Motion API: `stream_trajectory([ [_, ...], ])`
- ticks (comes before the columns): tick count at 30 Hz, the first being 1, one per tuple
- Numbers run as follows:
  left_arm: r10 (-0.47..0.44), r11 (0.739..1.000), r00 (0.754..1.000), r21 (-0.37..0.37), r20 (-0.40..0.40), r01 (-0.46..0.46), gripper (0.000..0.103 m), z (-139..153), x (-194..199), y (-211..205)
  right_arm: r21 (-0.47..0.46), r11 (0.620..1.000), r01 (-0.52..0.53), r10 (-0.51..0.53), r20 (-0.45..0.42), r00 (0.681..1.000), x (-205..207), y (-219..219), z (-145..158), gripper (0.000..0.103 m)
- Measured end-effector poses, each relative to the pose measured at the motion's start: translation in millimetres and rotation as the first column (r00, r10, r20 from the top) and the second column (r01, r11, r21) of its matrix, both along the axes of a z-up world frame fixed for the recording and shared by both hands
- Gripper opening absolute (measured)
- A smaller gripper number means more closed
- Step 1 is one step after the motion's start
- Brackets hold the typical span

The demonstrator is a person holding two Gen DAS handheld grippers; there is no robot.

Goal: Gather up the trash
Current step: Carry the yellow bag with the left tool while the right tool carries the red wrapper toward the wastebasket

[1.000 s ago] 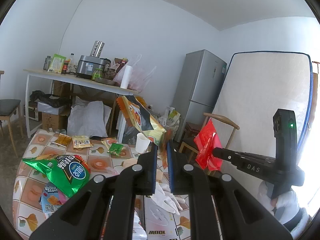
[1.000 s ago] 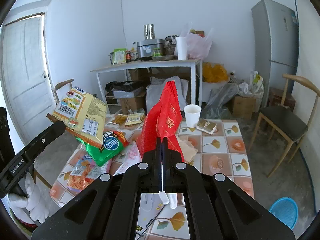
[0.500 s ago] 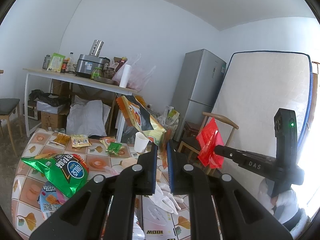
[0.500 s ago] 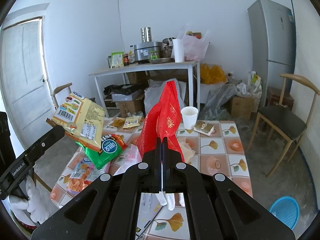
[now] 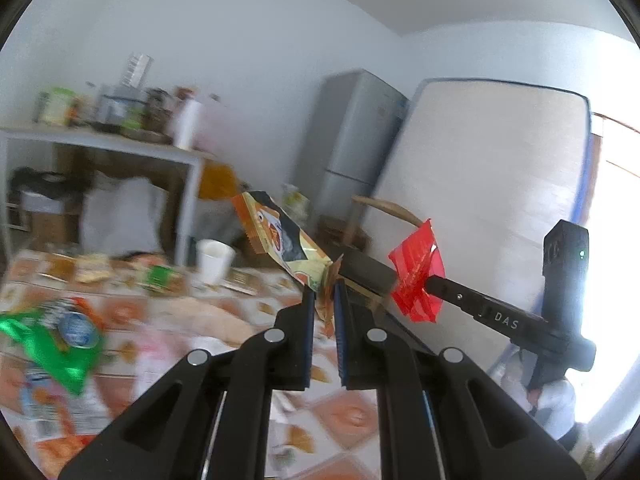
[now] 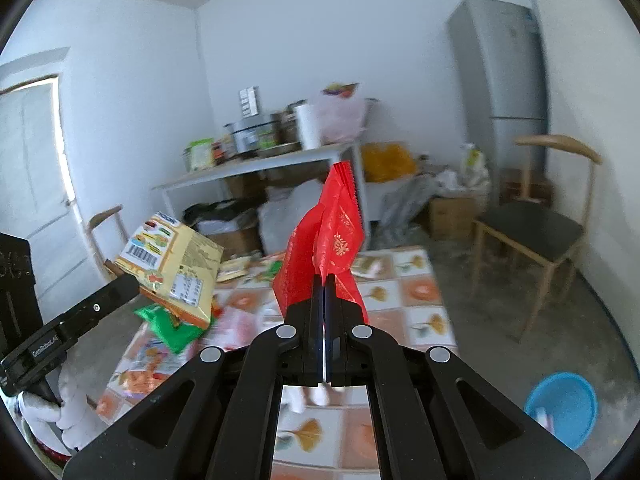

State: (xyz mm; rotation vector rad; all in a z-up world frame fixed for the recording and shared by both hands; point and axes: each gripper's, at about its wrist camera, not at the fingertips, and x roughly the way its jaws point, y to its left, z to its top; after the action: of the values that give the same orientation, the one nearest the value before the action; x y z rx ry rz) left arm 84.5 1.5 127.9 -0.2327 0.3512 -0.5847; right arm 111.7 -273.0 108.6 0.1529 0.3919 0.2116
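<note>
My left gripper (image 5: 322, 294) is shut on a yellow and orange snack bag (image 5: 280, 236), held in the air above the tiled table (image 5: 224, 312). The bag also shows in the right wrist view (image 6: 172, 264). My right gripper (image 6: 324, 280) is shut on a red wrapper (image 6: 332, 240), also held up above the table; the wrapper shows in the left wrist view (image 5: 416, 276). More trash lies on the table: a green bag (image 5: 52, 336), small packets (image 5: 160, 274) and a white paper cup (image 5: 214, 254).
A blue basin (image 6: 562, 404) stands on the floor at the right. A wooden chair (image 6: 536, 232) is beside the table. A cluttered white side table (image 6: 256, 164), a fridge (image 6: 504, 92) and a mattress (image 5: 480, 208) line the walls.
Both grippers have swung to the right with their bags still held; the views are blurred from motion, and the table has shifted left and down in both.
</note>
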Motion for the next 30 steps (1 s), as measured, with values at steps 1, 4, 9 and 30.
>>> stream_trajectory([
  [1, -0.036, 0.999, 0.999, -0.003, -0.014, 0.036, 0.009, -1, 4, -11, 0.004, 1.000, 0.027, -0.027, -0.001, 1.000, -5, -12, -2, 0.000],
  [4, -0.151, 0.989, 0.987, -0.008, -0.064, 0.150, 0.009, -5, 20, -49, 0.021, 0.993, 0.118, -0.118, -0.017, 0.993, -18, -50, -10, 0.000],
  [9, -0.338, 0.940, 0.928, -0.003, -0.155, 0.342, 0.009, -12, 50, -132, 0.045, 0.958, 0.282, -0.278, -0.081, 0.957, -39, -119, -31, 0.000],
  [30, -0.489, 0.687, 0.600, 0.145, -0.633, 0.712, 0.009, -184, 151, -509, 0.251, 0.756, 0.605, -0.402, -0.551, 0.731, 3, -332, -230, 0.000],
])
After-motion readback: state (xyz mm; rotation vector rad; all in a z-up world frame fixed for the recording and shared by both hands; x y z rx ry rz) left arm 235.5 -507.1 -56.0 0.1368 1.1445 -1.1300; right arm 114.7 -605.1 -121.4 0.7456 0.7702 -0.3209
